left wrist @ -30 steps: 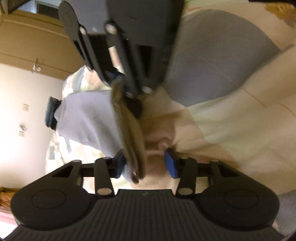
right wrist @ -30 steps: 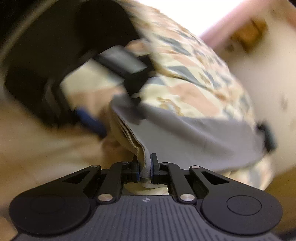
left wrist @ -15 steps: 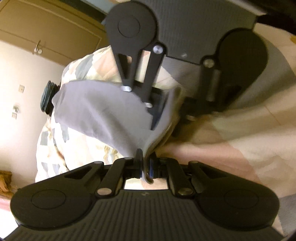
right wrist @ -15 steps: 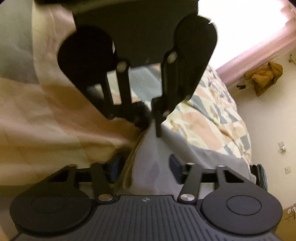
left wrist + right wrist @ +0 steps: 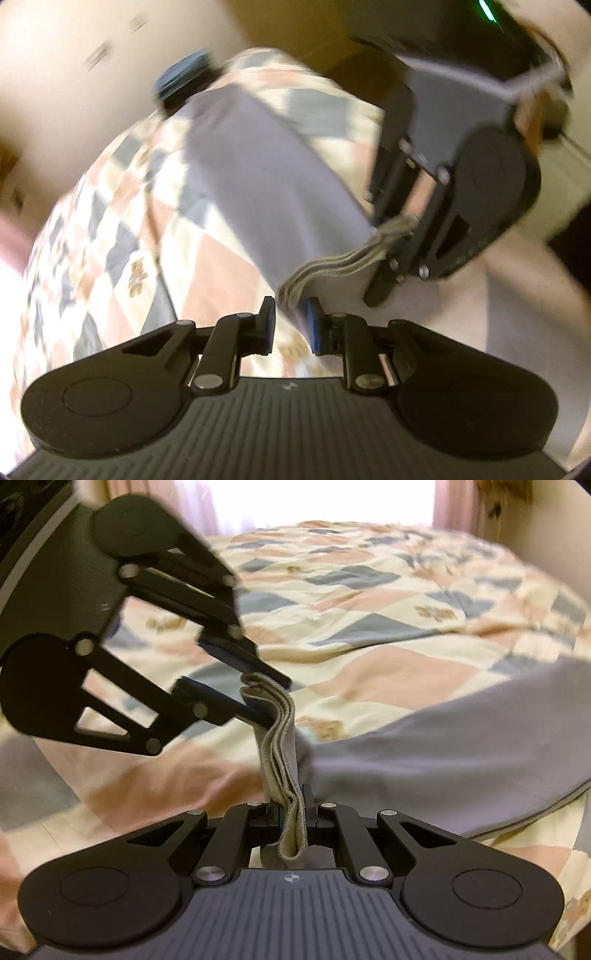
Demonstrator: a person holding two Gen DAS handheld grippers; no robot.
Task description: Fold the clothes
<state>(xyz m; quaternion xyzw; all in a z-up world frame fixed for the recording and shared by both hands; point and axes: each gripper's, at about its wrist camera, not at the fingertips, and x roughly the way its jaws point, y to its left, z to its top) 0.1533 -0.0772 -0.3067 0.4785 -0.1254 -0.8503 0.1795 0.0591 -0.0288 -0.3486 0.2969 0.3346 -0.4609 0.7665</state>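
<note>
Covering the patchwork pastel quilted bedspread, the grey cotton garment trails from its beige folded hem. Right gripper pinches that hem; left gripper gapes, gripping nothing. Risk: single-point hold lets layers slide apart.

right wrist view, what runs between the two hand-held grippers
A short stretch of the grey garment's beige ribbed hem spans from the right hand-held gripper to the left hand-held gripper.
</note>
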